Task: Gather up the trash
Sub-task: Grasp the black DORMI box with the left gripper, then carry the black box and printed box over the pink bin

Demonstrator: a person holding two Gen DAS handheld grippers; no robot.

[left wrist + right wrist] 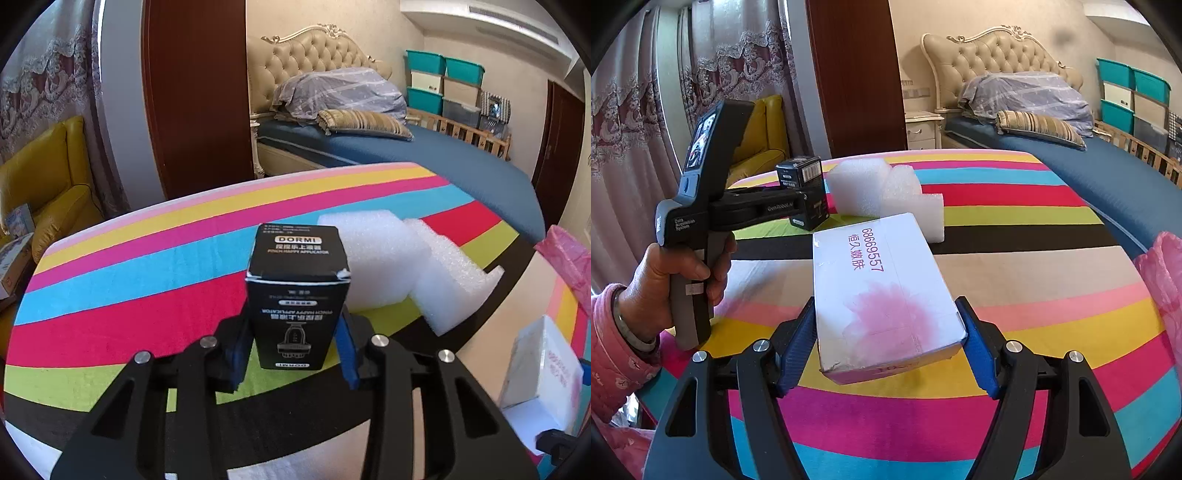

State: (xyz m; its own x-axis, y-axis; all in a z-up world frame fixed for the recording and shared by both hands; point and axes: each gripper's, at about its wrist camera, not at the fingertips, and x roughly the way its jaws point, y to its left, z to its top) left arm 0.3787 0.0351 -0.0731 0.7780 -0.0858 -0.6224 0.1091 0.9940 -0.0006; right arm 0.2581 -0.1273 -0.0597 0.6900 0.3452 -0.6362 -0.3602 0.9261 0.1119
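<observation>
a striped cloth (pixel 1015 280) fills the lower frame in both views. at centre of the right wrist view, the right gripper (pixel 886 343) clamps a white box (pixel 882 291). above it lie white foam pieces (pixel 886 192). at centre of the left wrist view, the left gripper (pixel 293 350) grips a black box (pixel 295 295), standing upright. a pink bag (pixel 1163 273) shows at right edge.

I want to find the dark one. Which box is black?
The small black box, standing upright in the left gripper. The right gripper holds a white box.
</observation>
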